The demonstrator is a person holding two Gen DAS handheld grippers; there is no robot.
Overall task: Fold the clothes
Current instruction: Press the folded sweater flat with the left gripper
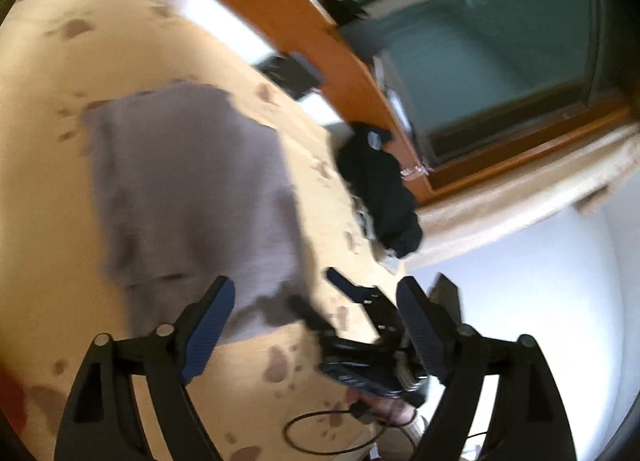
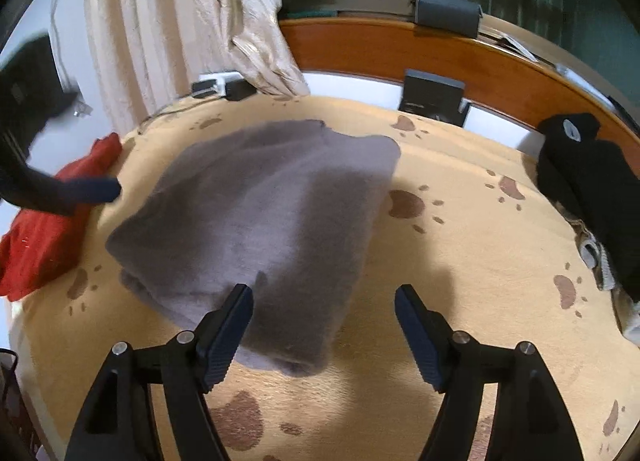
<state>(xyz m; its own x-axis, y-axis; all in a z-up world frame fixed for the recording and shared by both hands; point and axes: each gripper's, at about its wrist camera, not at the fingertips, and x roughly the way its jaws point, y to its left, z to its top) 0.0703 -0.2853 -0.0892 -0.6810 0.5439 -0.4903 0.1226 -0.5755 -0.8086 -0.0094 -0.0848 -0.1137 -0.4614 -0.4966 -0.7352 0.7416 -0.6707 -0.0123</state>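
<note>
grey folded garment on bed, right gripper fingers apart.

A home bedroom: a paw-print blanket covers a bed with wooden headboard, cream curtain at upper left.

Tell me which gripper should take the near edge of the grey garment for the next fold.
Right, probably. The right gripper is open, with the grey garment directly ahead of its fingers. The left gripper, also open, points past the garment's corner.
</note>
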